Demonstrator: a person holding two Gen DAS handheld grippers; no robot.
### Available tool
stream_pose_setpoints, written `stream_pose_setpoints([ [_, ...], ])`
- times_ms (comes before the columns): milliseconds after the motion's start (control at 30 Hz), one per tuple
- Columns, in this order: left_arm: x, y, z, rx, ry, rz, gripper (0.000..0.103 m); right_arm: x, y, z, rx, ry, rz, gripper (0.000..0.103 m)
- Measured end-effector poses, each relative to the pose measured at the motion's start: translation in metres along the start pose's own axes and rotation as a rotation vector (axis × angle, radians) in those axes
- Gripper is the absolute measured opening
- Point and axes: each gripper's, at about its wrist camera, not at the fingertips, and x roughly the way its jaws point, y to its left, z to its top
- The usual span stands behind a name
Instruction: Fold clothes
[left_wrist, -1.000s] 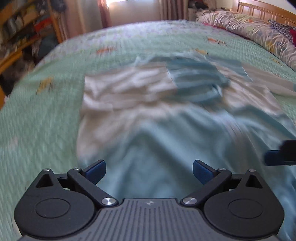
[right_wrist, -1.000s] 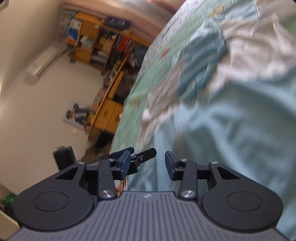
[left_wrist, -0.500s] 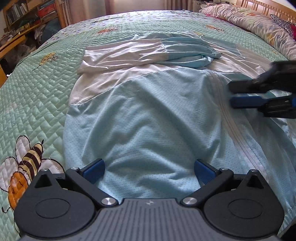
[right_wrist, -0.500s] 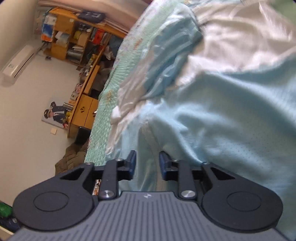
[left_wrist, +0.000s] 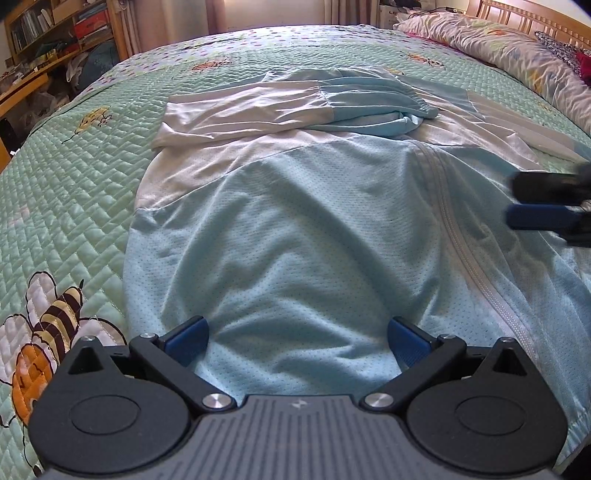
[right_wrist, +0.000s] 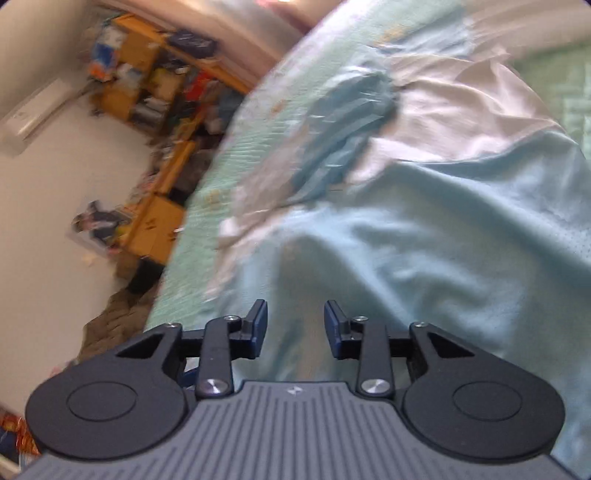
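Observation:
A light blue and white zip jacket (left_wrist: 317, 229) lies spread front-up on the bed, its zipper (left_wrist: 465, 251) running down the right side. One sleeve (left_wrist: 280, 107) is folded across the chest. My left gripper (left_wrist: 295, 332) hangs open and wide just over the jacket's near hem, with nothing between its blue pads. My right gripper (left_wrist: 515, 201) reaches in from the right edge, above the jacket's right half beside the zipper. In the right wrist view, blurred, that gripper (right_wrist: 295, 321) stands partly open over the blue fabric (right_wrist: 424, 258), its pads pressing on nothing.
A green quilted bedspread (left_wrist: 74, 192) with bee prints covers the bed. Pillows (left_wrist: 517, 48) and a wooden headboard lie at the far right. Bookshelves (left_wrist: 44, 33) and a desk stand beyond the bed's left edge.
The left wrist view settled lower toward the hem and then held still. The right gripper drew back toward the right edge of that view, and its jaws stand slightly wider than half a second ago.

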Motion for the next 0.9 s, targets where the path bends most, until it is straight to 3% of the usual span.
stream_pose_setpoints([
  [100,0.0,0.0,-0.001,0.001,-0.003,-0.001,0.102,-0.008,0.001,-0.018,0.015,0.045,0.035,0.044],
  [133,0.0,0.0,-0.001,0.0,-0.005,-0.001,0.102,-0.005,-0.007,-0.022,0.025,0.06,-0.007,0.05],
  [167,0.0,0.0,-0.001,0.001,-0.006,0.0,0.102,-0.002,-0.015,-0.026,0.037,0.074,-0.048,0.041],
  [233,0.0,0.0,-0.002,0.001,-0.008,0.0,0.102,-0.005,-0.035,-0.024,0.111,0.044,-0.046,0.027],
  [267,0.0,0.001,-0.002,-0.001,-0.009,-0.003,0.102,-0.01,-0.039,-0.023,0.152,0.014,-0.036,0.028],
  [367,0.001,0.001,-0.002,-0.005,-0.009,-0.006,0.102,-0.026,-0.028,-0.02,0.11,-0.031,-0.04,0.036],
  [500,0.001,0.001,-0.002,-0.006,-0.008,-0.004,0.102,-0.029,-0.014,-0.036,0.089,0.04,0.047,0.037],
  [533,0.001,0.001,-0.002,-0.006,-0.009,-0.006,0.102,-0.027,-0.014,-0.042,0.08,0.062,0.033,0.037],
  [567,0.001,0.001,-0.003,-0.007,-0.01,-0.007,0.102,-0.025,-0.019,-0.046,0.068,0.077,-0.007,0.036],
  [633,0.001,0.002,-0.003,-0.003,-0.01,-0.011,0.102,-0.028,-0.031,-0.053,0.088,0.056,-0.046,0.021],
  [700,0.001,0.003,-0.004,-0.002,-0.01,-0.019,0.102,-0.043,-0.036,-0.051,0.126,0.016,-0.047,0.024],
  [800,0.001,0.004,-0.003,0.0,-0.01,-0.024,0.102,-0.071,-0.027,-0.049,0.054,-0.038,-0.111,0.038],
  [900,0.001,0.005,-0.005,0.005,-0.016,-0.031,0.102,-0.093,-0.037,-0.056,0.071,-0.045,-0.147,0.04],
])
